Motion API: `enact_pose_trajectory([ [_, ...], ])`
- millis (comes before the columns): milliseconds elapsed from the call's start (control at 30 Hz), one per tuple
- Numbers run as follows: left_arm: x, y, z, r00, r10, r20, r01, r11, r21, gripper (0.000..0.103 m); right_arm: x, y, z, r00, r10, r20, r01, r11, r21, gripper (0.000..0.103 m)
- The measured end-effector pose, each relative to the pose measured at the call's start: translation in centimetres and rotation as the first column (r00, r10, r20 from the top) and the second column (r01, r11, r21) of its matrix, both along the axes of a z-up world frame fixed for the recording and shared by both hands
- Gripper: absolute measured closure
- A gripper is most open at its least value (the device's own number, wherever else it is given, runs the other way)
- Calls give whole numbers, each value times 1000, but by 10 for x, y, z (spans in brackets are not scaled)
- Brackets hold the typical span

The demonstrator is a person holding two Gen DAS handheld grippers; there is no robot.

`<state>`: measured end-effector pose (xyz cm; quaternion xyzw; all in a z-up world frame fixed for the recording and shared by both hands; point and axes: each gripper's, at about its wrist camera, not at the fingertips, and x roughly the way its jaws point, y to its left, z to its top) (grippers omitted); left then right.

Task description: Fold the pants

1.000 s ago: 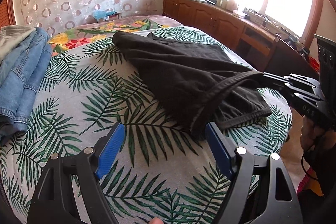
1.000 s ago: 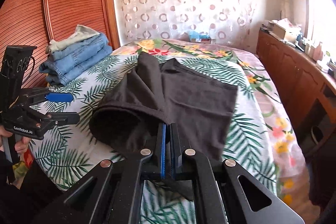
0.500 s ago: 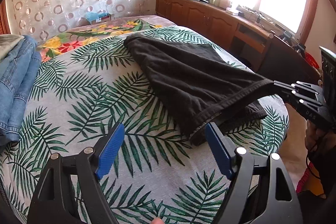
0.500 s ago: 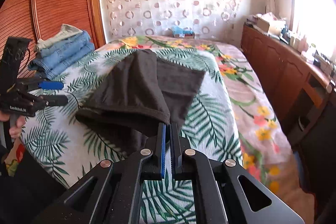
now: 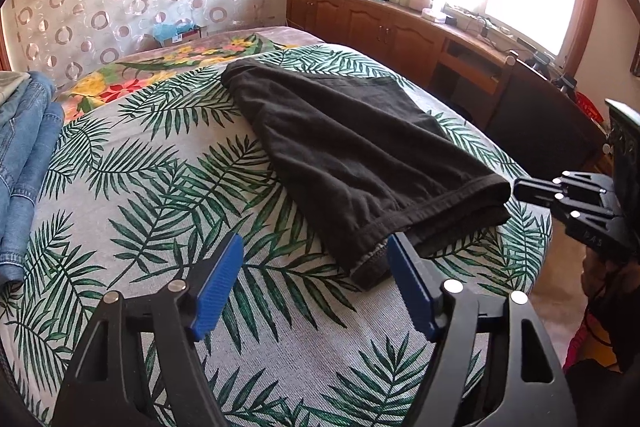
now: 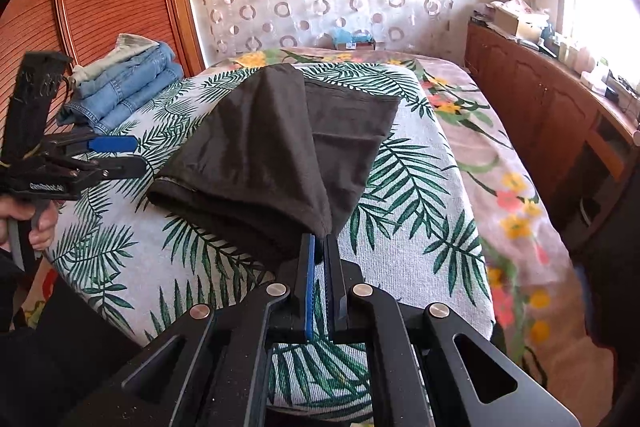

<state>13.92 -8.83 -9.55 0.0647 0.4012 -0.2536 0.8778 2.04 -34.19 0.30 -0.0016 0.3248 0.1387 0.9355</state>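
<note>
1. Right gripper (image 6: 319,247) pinched tight on one corner of the black pants (image 6: 276,151), at the waistband end; cloth tented up from the pinch.
2. Left gripper (image 5: 316,267) has nothing between its blue pads (image 5: 218,291); jaws closing, parked just beside the other waistband corner (image 5: 370,267), not touching it as far as I can tell.
3. Pants lie on the palm-leaf bedspread (image 5: 160,187), already doubled lengthwise, legs running toward the far side.
4. Handling: soft, limp knit, light, sags and drapes, not fragile. Likely slides easily over the bedspread.
5. Grab point: thick hemmed waistband edge, both corners, so layers stay stacked; a one-layer pinch could let the fold slip open.
6. Folded jeans stack (image 6: 124,87) sits well apart.
</note>
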Motion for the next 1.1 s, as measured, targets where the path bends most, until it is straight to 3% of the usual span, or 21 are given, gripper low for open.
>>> enact_pose_trajectory([
  [200,0,-4,-4,1000,-4,5,4,1000,29,41,-9,-8,11,999,-7,35,6,1000,9,96],
  [467,-2,-17,-9,999,-43,2,43,997,71,59,7,-8,10,997,-41,68,39,999,31,68],
  [567,-5,-21,-9,998,-61,4,60,995,83,66,10,-6,5,997,-46,69,42,998,52,66],
  [900,-5,-27,-17,997,-75,-7,75,992,98,68,18,-1,1,998,-37,45,35,998,44,65],
  [1100,-14,-30,-9,995,-93,34,90,993,79,92,20,-1,-2,998,-43,35,41,998,43,65],
])
